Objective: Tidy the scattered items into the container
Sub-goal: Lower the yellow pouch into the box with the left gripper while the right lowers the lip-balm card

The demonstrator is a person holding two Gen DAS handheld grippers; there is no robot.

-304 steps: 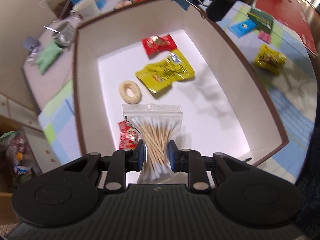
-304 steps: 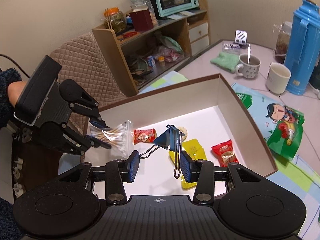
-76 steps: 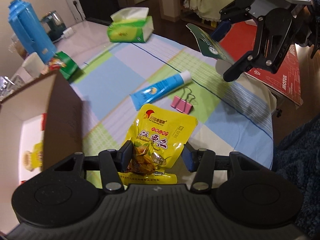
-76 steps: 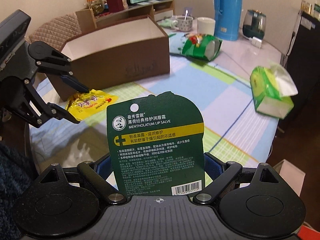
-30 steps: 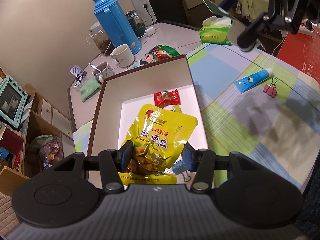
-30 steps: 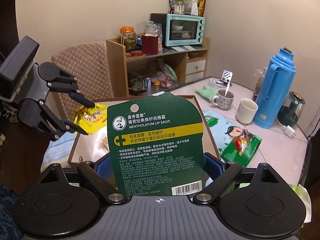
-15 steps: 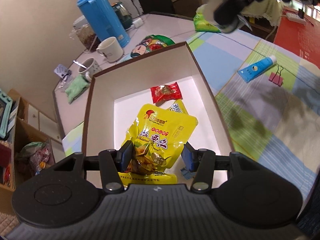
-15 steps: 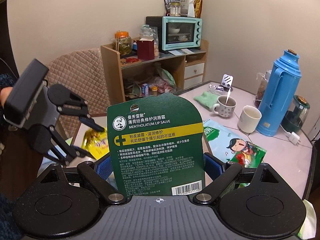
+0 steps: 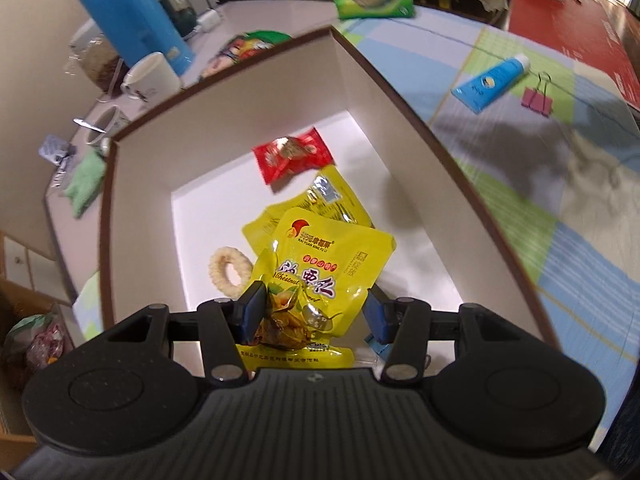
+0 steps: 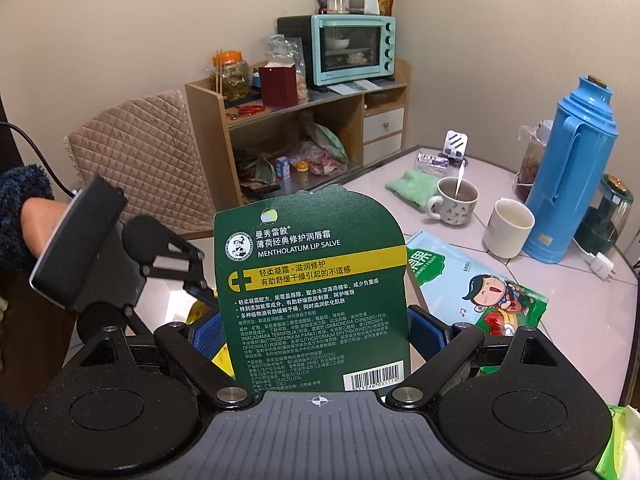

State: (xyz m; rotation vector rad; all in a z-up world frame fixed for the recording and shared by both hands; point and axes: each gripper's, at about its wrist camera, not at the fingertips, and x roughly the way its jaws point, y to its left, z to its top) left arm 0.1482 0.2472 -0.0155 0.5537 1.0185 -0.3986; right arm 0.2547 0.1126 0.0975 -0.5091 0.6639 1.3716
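Since 0.5 s ago the left gripper has dropped closer over the box, so the box interior fills more of the left wrist view; right gripper view barely changed. Left jaws are clamped on the yellow chestnut pouch, which hangs above the box floor, not yet let go. Under it in the box: another yellow pouch, a red snack packet, a ring-shaped biscuit & a bit of blue clip by the right finger. Right jaws grip the green lip salve card upright, blocking most of the box from that cam. Left gripper shows at left of the right wrist view, w/ a fuzzy dark sleeve behind it. Out on the checked desk cloth: blue tube w/ pink binder clip just beside it. Blue thermos, 2 mugs and a cartoon snack bag sit on the desk beyond the box.
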